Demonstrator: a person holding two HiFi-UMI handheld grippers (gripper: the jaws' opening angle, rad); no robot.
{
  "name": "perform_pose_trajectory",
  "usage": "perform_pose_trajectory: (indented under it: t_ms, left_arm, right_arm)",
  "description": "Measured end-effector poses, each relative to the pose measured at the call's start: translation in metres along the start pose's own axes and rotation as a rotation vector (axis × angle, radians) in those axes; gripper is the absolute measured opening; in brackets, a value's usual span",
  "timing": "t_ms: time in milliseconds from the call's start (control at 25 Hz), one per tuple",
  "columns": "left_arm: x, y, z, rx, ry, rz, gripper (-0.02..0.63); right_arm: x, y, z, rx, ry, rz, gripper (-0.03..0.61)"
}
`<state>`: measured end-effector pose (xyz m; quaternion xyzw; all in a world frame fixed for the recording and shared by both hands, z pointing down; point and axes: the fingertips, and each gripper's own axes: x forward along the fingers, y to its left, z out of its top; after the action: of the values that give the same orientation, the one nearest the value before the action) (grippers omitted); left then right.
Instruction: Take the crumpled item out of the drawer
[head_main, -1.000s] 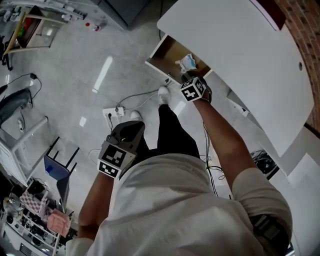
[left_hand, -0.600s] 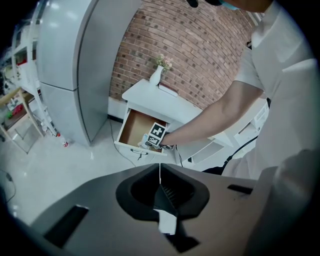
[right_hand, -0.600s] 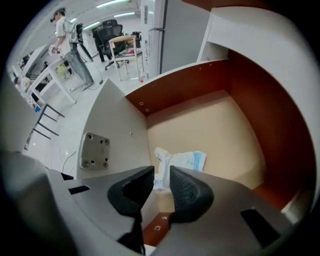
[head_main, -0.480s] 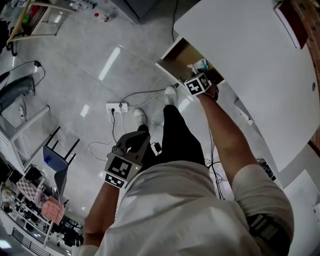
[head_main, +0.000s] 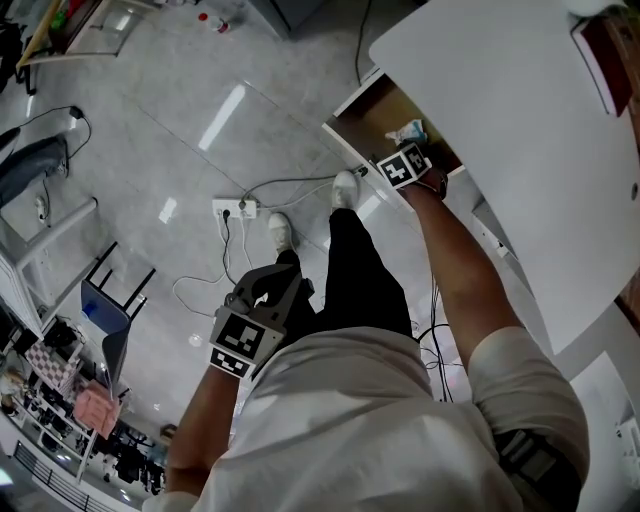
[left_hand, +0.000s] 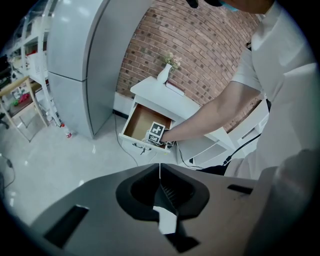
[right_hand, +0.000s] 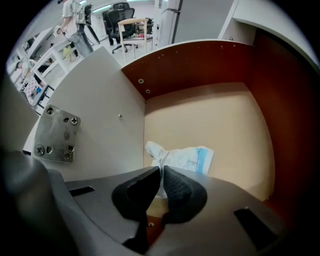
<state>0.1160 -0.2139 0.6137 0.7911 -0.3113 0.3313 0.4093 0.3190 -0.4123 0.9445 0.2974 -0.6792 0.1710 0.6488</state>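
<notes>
Packet: a crumpled white packet (right_hand: 182, 159) with a blue band, creased and papery, is lying on the drawer floor, close against the left side panel.
Right gripper: the right gripper (right_hand: 161, 172) is reaching into the drawer from the front; its two black ribbed jaws are nearly pressed together and pinching the packet's near white edge.
Drawer: the drawer (right_hand: 210, 112) is standing pulled out, showing a smooth pale tan floor, reddish-brown wooden walls and a white side panel.
Bracket: a square metal bracket (right_hand: 56, 134) with screws is sitting on the outside of that panel.
Cabinet: a white cabinet (head_main: 500, 150) with a smooth flat top is overhanging the drawer in the head view.
Arm: the person's bare right arm (head_main: 455, 290) is stretching down to the drawer.
Left gripper: the left gripper (left_hand: 160, 169) is hanging beside the person's leg, well apart from the drawer, with its jaws pressed together and gripping nothing.
Floor: a glossy grey floor (head_main: 150, 150) is reflecting strip lights; a white power strip (head_main: 235, 208) with cables is lying on it.
Wall: a rough red brick wall (left_hand: 175, 35) is rising behind the cabinet.
Vase: a slim white vase (left_hand: 164, 74) is standing on the cabinet top.
</notes>
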Motion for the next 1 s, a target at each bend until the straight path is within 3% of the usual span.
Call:
perform_pose_trajectory:
  t_ms: [600,1000]
  left_arm:
    - [-0.054,-0.009,0.008,0.09,-0.071,-0.031,0.026]
    - [-0.116,-0.014,-0.005,0.119,-0.157,-0.053,0.026]
  right_arm:
    - [-0.088,0.013,0.016,0.012,-0.086,-0.003,0.029]
    - [-0.173,0.049,0.022,-0.005,-0.124,-0.008,0.029]
